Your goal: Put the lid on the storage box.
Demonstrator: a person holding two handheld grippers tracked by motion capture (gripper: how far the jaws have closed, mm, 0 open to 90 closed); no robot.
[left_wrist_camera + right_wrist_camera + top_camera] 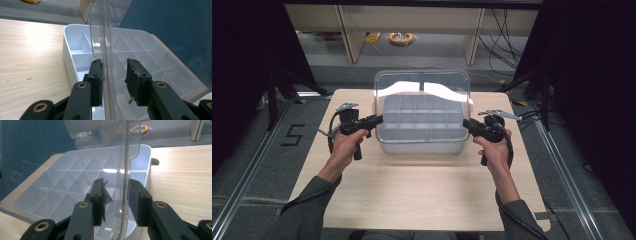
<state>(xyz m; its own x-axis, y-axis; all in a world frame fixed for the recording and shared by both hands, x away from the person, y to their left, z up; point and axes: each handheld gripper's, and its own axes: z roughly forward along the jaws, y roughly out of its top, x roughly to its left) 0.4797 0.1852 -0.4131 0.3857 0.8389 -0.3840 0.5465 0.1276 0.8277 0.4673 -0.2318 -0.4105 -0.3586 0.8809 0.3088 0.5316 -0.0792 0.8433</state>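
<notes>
On the table [412,185], far centre: white divided box [419,145], compartments look empty, clear lid [422,90] standing upright. Left gripper [374,120] and right gripper [468,123] each straddle a lid side edge, jaws spread, not clamped yet. Likely lid-closing or opening; grip and swing still to do.

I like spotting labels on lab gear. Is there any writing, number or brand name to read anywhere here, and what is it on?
"5": a black numeral marked on the grey floor left of the wooden table.
Nothing else is readable: the clear lid and the white compartment box carry no label, and both tongs, left and right, bear no legible marking.
</notes>
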